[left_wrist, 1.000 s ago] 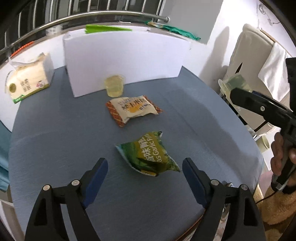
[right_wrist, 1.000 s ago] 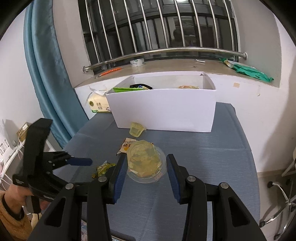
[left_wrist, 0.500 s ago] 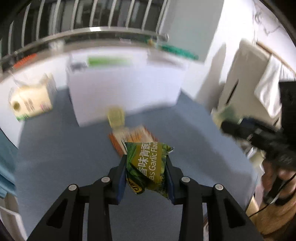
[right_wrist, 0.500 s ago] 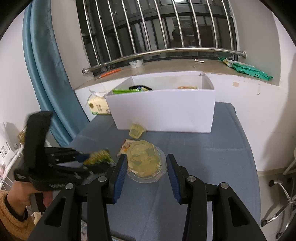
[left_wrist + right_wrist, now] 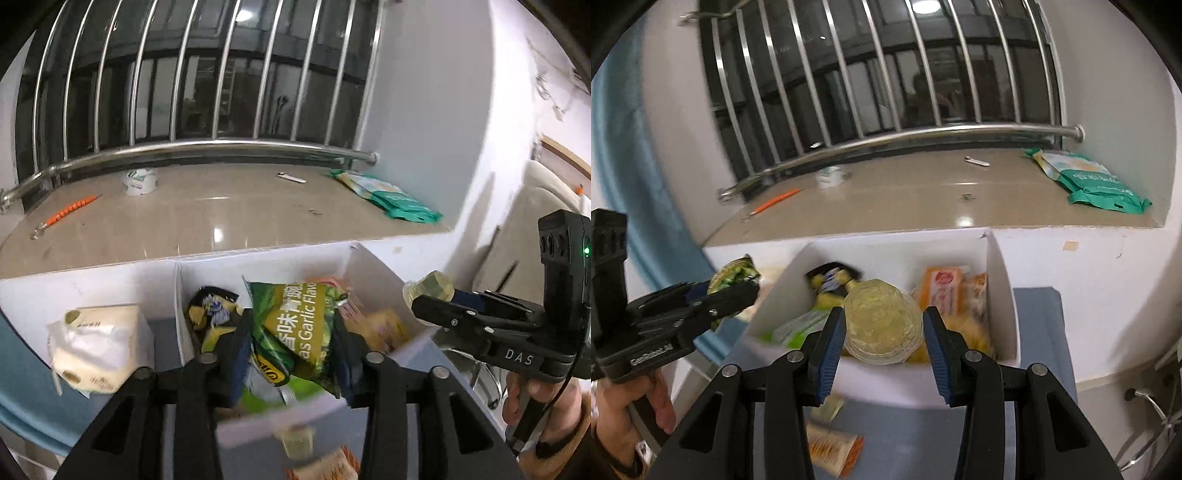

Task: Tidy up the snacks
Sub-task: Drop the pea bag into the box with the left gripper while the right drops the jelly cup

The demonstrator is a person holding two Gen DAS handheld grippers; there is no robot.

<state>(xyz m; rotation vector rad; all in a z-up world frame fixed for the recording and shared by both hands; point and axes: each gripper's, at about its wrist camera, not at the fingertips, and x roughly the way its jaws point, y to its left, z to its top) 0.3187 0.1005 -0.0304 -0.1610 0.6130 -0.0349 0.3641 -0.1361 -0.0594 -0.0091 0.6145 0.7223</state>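
Observation:
My left gripper (image 5: 290,343) is shut on a green garlic-flavour snack bag (image 5: 299,325) and holds it above the open white box (image 5: 177,280). My right gripper (image 5: 884,334) is shut on a clear jelly cup (image 5: 881,325) and holds it above the same box (image 5: 1001,280). The box holds several snack packs, among them a yellow-black pack (image 5: 212,306) and orange packs (image 5: 942,291). On the blue table in front of the box lie a small jelly cup (image 5: 297,439) and an orange-white snack pack (image 5: 831,450). The right gripper also shows in the left wrist view (image 5: 424,299).
A tissue pack (image 5: 96,347) stands left of the box. Behind the box is a stone windowsill (image 5: 207,214) with a green packet (image 5: 388,199), a tape roll (image 5: 138,181) and a steel rail. A blue curtain (image 5: 631,177) hangs at the left.
My left gripper closed on the green bag on the table and lifted it up over the box. My right gripper carried the jelly cup forward and up over the box.

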